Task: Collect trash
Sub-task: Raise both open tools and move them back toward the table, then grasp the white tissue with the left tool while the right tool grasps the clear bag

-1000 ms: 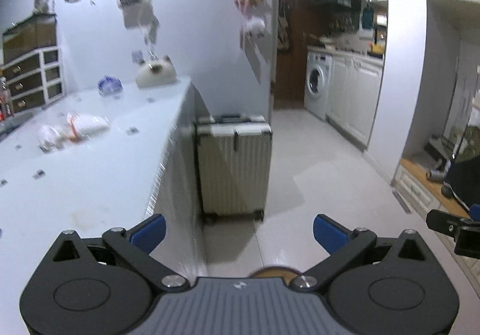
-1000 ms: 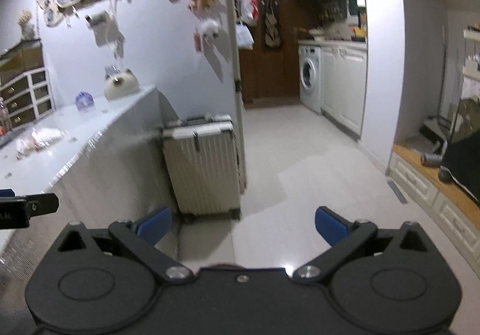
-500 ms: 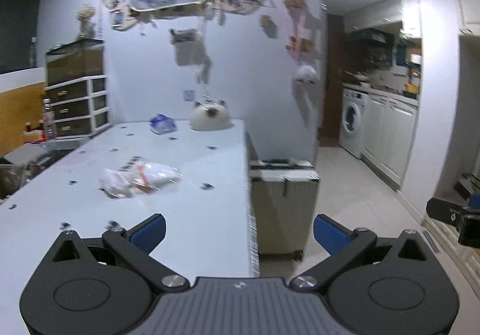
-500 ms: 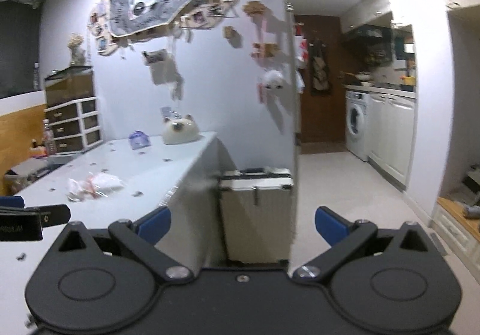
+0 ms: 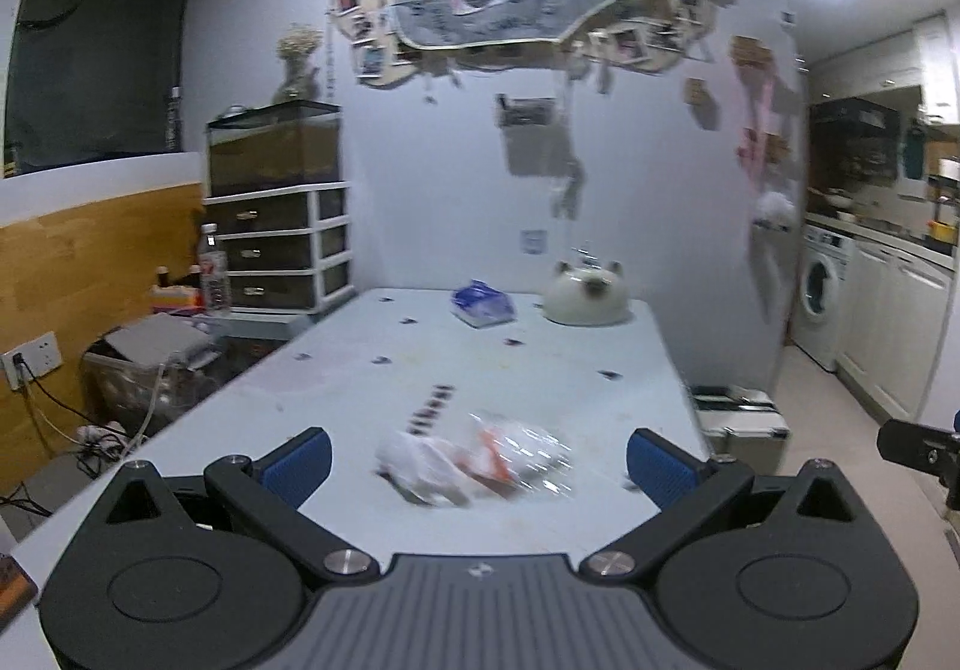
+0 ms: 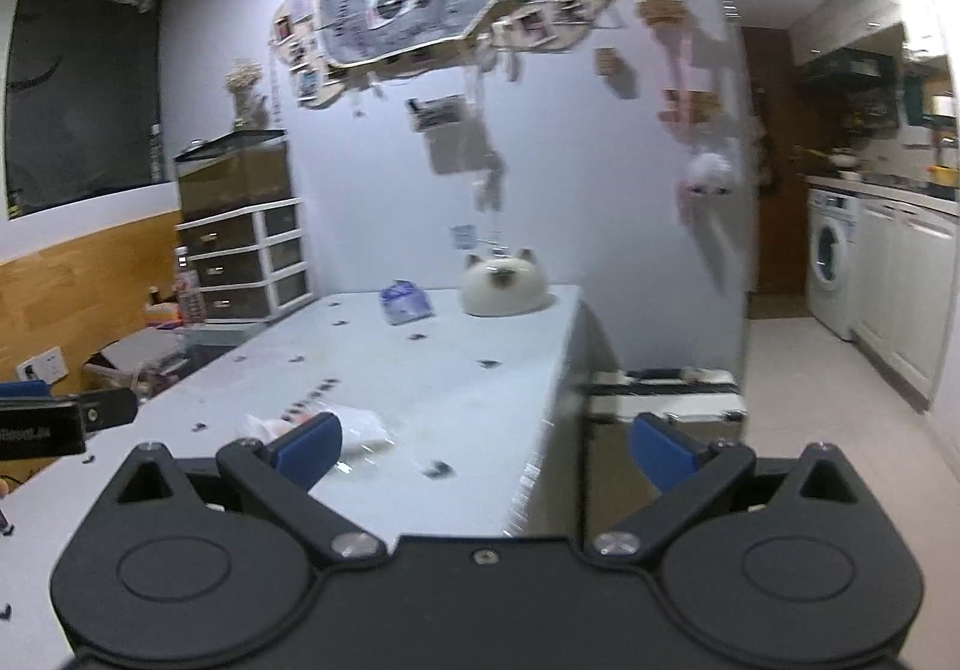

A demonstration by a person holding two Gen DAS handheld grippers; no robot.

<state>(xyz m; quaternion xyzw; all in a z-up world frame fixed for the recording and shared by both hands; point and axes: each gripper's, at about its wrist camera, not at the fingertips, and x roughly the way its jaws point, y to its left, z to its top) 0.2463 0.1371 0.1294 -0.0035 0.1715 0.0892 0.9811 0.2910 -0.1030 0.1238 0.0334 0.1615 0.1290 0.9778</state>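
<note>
Crumpled plastic trash (image 5: 480, 463), blurred, lies on the table (image 5: 528, 370) just ahead of the gaping, empty left claw (image 5: 477, 460).

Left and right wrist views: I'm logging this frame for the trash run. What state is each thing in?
left gripper: jaws open, empty
right gripper: jaws open, empty
crumpled plastic wrapper: lying on table, untouched
blue packet: lying at far end
table: scattered with small dark bits
</note>
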